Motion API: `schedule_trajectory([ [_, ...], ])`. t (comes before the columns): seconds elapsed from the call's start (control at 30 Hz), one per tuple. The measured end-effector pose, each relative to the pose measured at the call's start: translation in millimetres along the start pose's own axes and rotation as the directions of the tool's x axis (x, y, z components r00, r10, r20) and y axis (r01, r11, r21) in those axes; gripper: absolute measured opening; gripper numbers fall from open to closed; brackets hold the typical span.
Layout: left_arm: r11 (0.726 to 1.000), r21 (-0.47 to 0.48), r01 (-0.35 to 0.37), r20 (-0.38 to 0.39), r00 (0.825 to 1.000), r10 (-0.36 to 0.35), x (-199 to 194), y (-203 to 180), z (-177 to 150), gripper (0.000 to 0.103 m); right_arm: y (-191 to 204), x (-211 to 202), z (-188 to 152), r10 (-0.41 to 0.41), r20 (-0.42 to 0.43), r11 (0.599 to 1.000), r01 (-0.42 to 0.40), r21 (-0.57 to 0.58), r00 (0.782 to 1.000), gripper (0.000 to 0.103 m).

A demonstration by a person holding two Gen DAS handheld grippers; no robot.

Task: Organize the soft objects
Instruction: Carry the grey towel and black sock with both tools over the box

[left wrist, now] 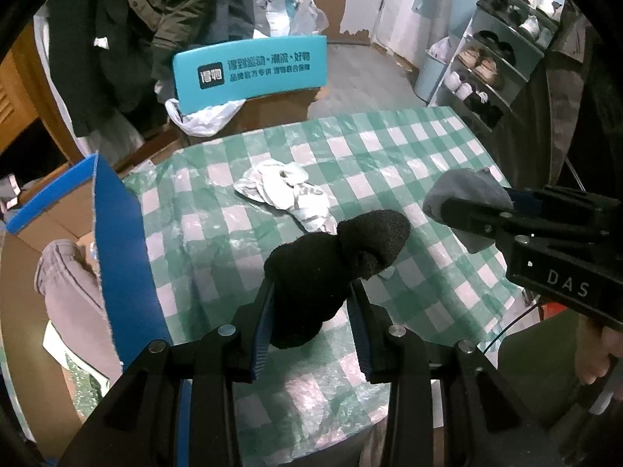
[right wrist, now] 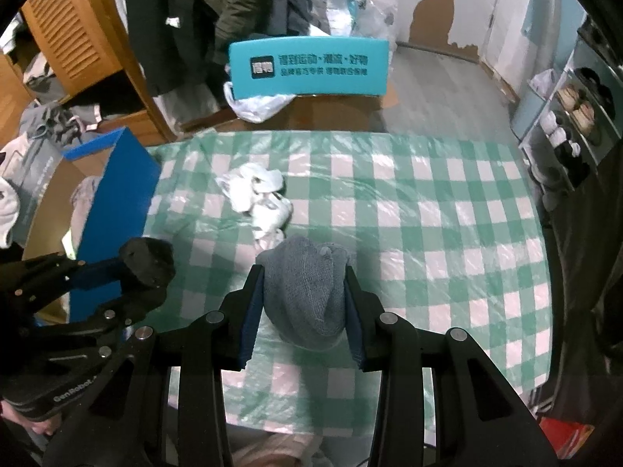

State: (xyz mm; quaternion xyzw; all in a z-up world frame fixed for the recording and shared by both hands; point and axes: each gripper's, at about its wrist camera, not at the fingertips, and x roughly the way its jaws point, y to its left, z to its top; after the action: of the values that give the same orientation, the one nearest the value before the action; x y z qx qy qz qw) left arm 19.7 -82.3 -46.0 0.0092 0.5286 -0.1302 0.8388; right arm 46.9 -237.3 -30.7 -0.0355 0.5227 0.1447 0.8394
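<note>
My left claw (left wrist: 311, 292) is clamped on a black sock (left wrist: 331, 260), lifted off the desk (left wrist: 389, 148) for sorting. My right claw (right wrist: 303, 292) grips a grey sock (right wrist: 307, 292). White socks (right wrist: 257, 194) wait near the far left corner.

Both tongs, left (left wrist: 311, 292) and right (right wrist: 303, 276), clamped, angled downward.

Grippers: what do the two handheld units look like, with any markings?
Both are matte black, with angular linkage arms, silver round pivot pins and ribbed blue pads inside the fingers. The right gripper has "DAS" in pale letters on its body and a thin black cable below. The left gripper has "GenRobot" printed near its handle.
</note>
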Motion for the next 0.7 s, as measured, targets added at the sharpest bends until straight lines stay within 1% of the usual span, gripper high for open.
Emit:
schedule_trajectory([
  [0.13, 1.0, -0.008, -0.001, 0.005, 1.0, 0.001, -6.8, 5.6, -0.6, 0.037, 10.3, -4.3, 4.3, 0.014, 0.011, 1.0, -0.013, -0.017, 1.0, 0.037],
  [0.33, 1.0, -0.014, -0.024, 0.032, 0.999, 0.024, -19.1, 16.2, -2.1, 0.037, 24.7, -7.7, 11.0, 0.03, 0.02, 0.999, -0.03, -0.037, 0.999, 0.037],
  [0.43, 0.999, -0.026, -0.029, 0.04, 0.999, 0.03, -24.7, 24.1, -2.8, 0.037, 33.2, -8.6, 14.8, 0.04, 0.021, 0.998, -0.039, -0.048, 0.999, 0.037],
  [0.53, 0.998, -0.035, -0.054, 0.049, 0.997, 0.056, -29.1, 33.8, -3.6, 0.037, 44.2, -9.1, 19.1, 0.048, 0.024, 0.997, -0.047, -0.065, 0.999, 0.037],
  [0.7, 0.996, -0.072, -0.058, 0.052, 0.997, 0.062, -35.7, 53.0, -7.5, 0.037, 63.1, -8.1, 26.3, 0.063, 0.024, 0.994, -0.061, -0.089, 0.998, 0.037],
])
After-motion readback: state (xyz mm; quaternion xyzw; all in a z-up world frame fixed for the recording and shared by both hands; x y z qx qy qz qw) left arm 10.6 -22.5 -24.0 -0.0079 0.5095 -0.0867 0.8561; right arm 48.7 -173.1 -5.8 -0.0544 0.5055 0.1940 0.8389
